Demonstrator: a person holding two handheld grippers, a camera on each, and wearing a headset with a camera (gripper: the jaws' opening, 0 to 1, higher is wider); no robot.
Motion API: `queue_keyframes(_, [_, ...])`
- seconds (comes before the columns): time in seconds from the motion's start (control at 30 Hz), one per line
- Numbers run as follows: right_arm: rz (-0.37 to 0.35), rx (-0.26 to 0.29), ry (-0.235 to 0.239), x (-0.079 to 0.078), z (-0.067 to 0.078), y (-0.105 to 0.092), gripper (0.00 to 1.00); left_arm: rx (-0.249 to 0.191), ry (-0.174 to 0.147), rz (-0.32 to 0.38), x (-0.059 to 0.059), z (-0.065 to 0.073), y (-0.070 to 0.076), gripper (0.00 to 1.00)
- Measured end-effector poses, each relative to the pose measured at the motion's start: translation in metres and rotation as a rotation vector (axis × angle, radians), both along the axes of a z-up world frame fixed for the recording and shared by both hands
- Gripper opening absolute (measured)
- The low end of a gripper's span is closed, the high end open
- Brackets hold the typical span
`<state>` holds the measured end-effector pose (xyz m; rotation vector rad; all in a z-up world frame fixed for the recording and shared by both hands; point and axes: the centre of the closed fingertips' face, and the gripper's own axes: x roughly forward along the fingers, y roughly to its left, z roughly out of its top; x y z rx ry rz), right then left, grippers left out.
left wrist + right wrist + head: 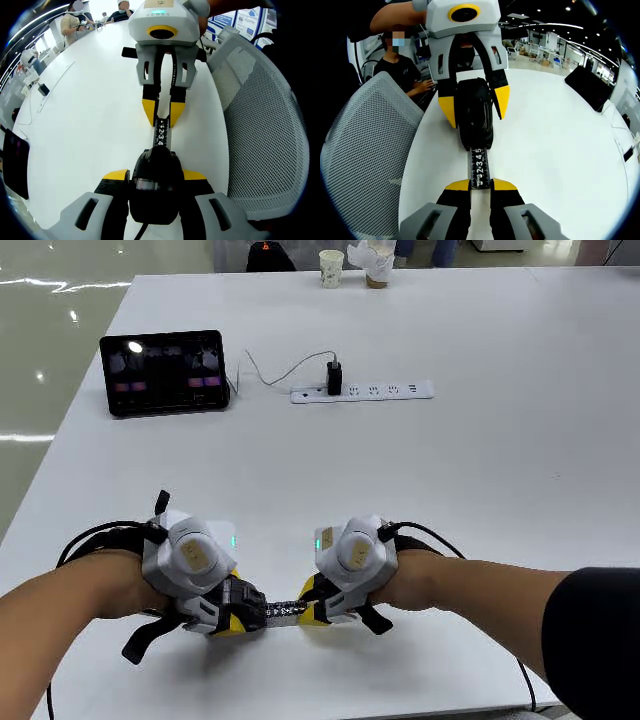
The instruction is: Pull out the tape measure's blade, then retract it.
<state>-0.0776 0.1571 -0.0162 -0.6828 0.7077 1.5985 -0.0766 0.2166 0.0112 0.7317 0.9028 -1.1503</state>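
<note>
Tape measure hangs over white table beside mesh chair.

— What does the left gripper hold?
— A black tape measure, clamped between its fingers over the white bench.
— And the blade?
— Out a short way, its end pinched by the right gripper opposite.

table: white, smooth, soft sheen
tape measure: black plastic case, kinda semi-gloss
blade: thin dark strip, printed numbers, slight shine
left gripper and right gripper: smooth white plastic shells; grey plastic jaws; matt yellow tips
chair: grey open-weave mesh, rough-looking
tablet: glossy screen
floor: polished, super reflective
</note>
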Motion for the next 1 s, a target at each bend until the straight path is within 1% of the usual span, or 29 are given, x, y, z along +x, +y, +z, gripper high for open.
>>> queue_keyframes(0.33, [-0.003,-0.005,-0.001,0.000,0.001,-0.007,0.10,-0.005,-0.001,-0.002,0.000,-0.001,0.000,0.33])
queue_keyframes(0.53, [-0.002,-0.009,-0.002,-0.001,0.000,-0.008,0.10,-0.023,-0.005,-0.019,-0.001,0.000,0.000,0.33])
queue_keyframes(0.8, [-0.005,-0.007,0.000,-0.001,0.000,-0.008,0.10,-0.026,-0.012,-0.015,-0.001,0.001,-0.001,0.33])
queue_keyframes(1.0, [-0.009,-0.008,-0.001,0.000,-0.001,-0.013,0.11,-0.030,-0.015,-0.010,0.000,0.001,-0.001,0.33])
